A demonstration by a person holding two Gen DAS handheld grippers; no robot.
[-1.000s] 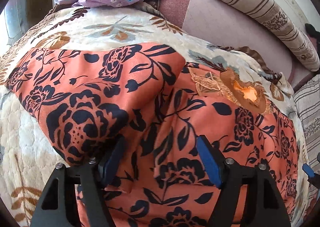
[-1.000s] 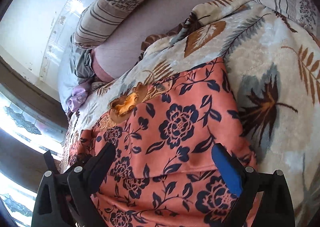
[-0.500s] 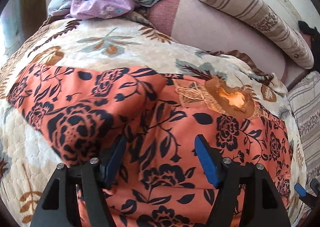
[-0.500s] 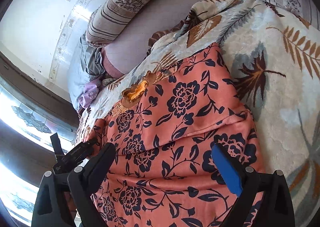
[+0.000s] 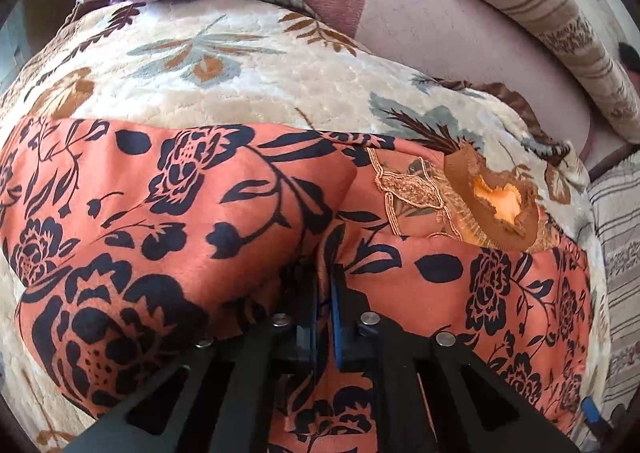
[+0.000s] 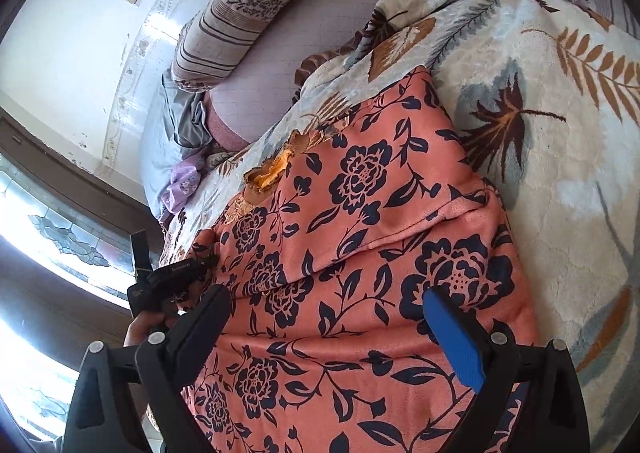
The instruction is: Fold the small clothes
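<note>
Orange garment [image 5: 248,213] with navy flowers (embroidered neckline) — spread flat, one flap folded over.

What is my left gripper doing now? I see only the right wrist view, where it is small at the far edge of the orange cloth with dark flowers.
Observer: The left gripper has just been closing. Its jaws are now shut on a fold of the orange flower-printed garment.
Operator: Does the cloth lie flat beside that grip?
Observer: No. In the left wrist view, a folded-over layer left of the grip bulges up from the cream leaf-patterned blanket.
</note>
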